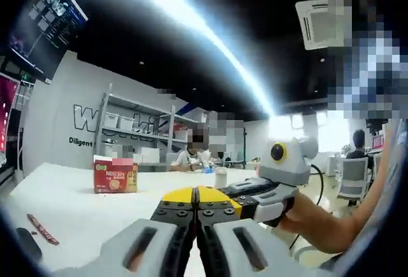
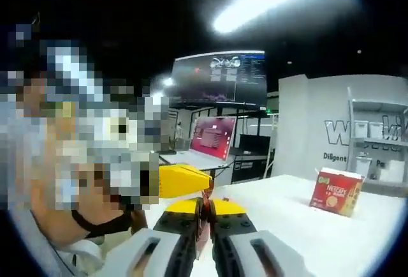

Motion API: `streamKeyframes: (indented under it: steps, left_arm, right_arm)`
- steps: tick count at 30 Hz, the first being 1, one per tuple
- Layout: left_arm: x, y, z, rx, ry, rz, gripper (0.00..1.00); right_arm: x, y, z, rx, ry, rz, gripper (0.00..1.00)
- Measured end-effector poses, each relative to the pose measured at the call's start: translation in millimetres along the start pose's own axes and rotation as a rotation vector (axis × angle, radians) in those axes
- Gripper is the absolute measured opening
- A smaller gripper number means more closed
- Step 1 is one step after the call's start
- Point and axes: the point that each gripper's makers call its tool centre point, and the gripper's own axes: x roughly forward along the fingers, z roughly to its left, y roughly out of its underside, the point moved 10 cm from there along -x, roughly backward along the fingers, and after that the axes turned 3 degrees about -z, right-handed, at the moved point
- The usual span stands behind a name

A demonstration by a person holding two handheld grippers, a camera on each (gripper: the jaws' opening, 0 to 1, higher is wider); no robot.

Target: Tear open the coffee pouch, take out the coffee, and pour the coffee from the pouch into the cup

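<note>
White worktop (image 1: 70, 207) in an open office, both claws raised above it. Left claw (image 1: 195, 199): jaws together, yellow tips meeting; nothing visible between them from its own view. Right claw (image 2: 205, 212): jaws clamped on a thin red strip, taken to be the coffee pouch (image 2: 204, 221), held edge-on. In the right gripper view the left claw's yellow tip sits at the pouch top, so both seem to pinch the same edge. Judged step: the tear. To do it well, keep both grips close together at the edge, pull apart with a twist, keep the pouch upright so no powder spills. Left gripper view adds a red scrap (image 1: 43, 229) near on the worktop, the Nescafe box (image 1: 115, 175) mid-distance, and farther off a small white cup (image 1: 220, 176). Right gripper view adds the pouch itself and a far laptop (image 2: 210, 142).
</note>
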Motion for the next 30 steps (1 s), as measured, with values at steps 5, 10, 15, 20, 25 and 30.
streamKeyframes:
  steps: [5, 10, 15, 20, 25, 30]
  left_arm:
    - [0.1, -1.7, -0.8, -0.02, 0.017, -0.009, 0.01]
    - [-0.1, -1.8, -0.7, -0.029, 0.023, -0.014, 0.01]
    - [-1.3, -1.5, 1.5, 0.023, -0.022, -0.016, 0.01]
    - [-10.5, -5.1, 12.3, 0.169, -0.185, -0.031, 0.0]
    - [-25.1, -11.9, 32.6, 0.084, -0.17, -0.041, 0.01]
    - [-43.2, -18.5, 55.1, 0.106, -0.252, -0.041, 0.01]
  right_arm:
    - [-0.5, 0.0, -0.7, 0.008, -0.01, -0.003, 0.08]
    - [-2.0, 0.6, -2.0, 0.016, -0.01, -0.004, 0.07]
    - [-2.4, -0.9, 0.3, 0.049, -0.005, 0.013, 0.01]
    - [-1.3, 0.5, 3.3, 0.074, 0.007, 0.045, 0.0]
    - [-4.7, 3.0, 1.3, 0.092, 0.011, 0.034, 0.0]
    - [-6.6, 0.8, 2.6, 0.081, 0.018, 0.034, 0.0]
